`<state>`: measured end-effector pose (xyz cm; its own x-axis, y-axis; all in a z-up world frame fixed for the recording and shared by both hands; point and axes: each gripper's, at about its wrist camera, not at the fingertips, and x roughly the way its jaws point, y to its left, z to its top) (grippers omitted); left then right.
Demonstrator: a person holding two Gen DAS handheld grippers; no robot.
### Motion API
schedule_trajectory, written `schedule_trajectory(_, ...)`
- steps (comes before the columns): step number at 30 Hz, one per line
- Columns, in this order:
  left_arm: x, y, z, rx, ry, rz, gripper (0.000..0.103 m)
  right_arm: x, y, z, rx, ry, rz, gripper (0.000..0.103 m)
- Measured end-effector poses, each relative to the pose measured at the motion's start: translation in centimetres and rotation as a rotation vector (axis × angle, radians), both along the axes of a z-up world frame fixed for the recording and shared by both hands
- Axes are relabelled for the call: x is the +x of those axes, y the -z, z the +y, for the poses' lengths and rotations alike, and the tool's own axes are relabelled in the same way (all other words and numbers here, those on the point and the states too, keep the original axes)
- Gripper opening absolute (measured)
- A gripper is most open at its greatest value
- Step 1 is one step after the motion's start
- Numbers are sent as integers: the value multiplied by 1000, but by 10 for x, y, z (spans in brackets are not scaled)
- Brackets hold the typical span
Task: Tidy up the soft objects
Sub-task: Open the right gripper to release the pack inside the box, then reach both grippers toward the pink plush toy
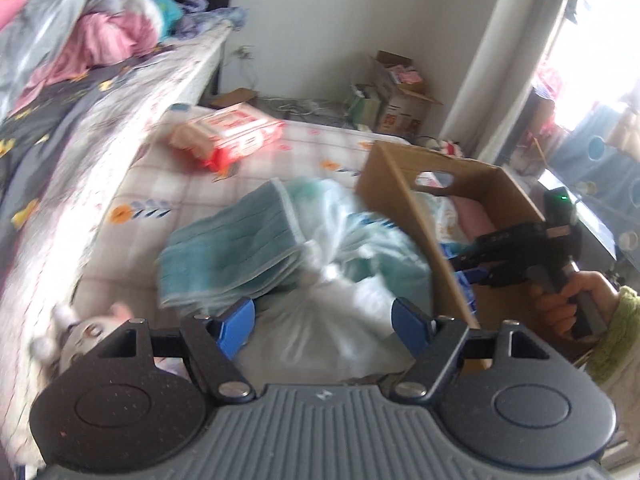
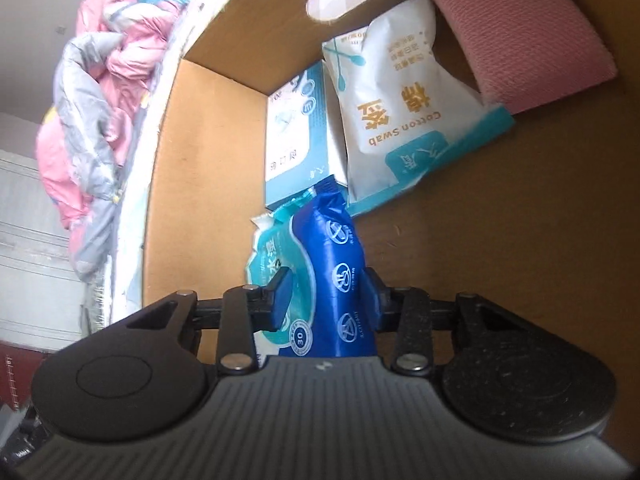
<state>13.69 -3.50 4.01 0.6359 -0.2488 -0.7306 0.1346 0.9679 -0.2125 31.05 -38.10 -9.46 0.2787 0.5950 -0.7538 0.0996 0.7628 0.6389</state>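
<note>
- Your right gripper [image 2: 326, 294] has its blue pads pinched on a glossy blue-and-teal plastic wipes pack [image 2: 320, 280], low inside the brown cardboard box [image 2: 192, 128]. If you let go while it is tilted like this, I judge it could flop flat over the free floor.
- Just beyond it stand a white-and-blue mask carton [image 2: 296, 136], a white cotton swab pouch [image 2: 400, 100] and a folded pink cloth [image 2: 520, 36]. Push forward and you may tip them.
- Your left gripper [image 1: 324, 322] is wide open and holds nothing, hovering over a knotted clear plastic bag of pale blue soft goods [image 1: 340, 300], with a stack of teal face masks [image 1: 232, 248] beside it on the bedsheet. The film looks slippery; a shallow pinch may tear or slide off.
- The bag lies against the box wall [image 1: 404, 208]; lifting it could drag the box.
</note>
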Motion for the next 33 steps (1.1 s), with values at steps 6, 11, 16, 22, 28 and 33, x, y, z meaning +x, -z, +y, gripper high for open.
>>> schedule_trajectory(6, -25, 10, 40, -40, -96, -7, 77, 1, 0, 2, 12, 48, 18, 42)
schedule_trajectory(11, -41, 12, 53, 0, -114, -38, 77, -10, -12, -3, -27, 96, -13, 60)
schedule_trajectory(16, -61, 13, 68, 45, -117, -61, 77, -34, -51, -9, -96, 144, -135, 61)
schedule_trajectory(22, -86, 15, 96, 80, -164, -94, 79, -77, -119, 11, -48, 109, -328, 62)
schedule_trajectory(28, -93, 28, 118, 86, -195, -86, 81, -95, -136, 104, 78, -121, -354, 63)
schedule_trajectory(33, -91, 42, 132, 71, -213, -93, 81, -103, -119, 192, 216, -250, -232, 63)
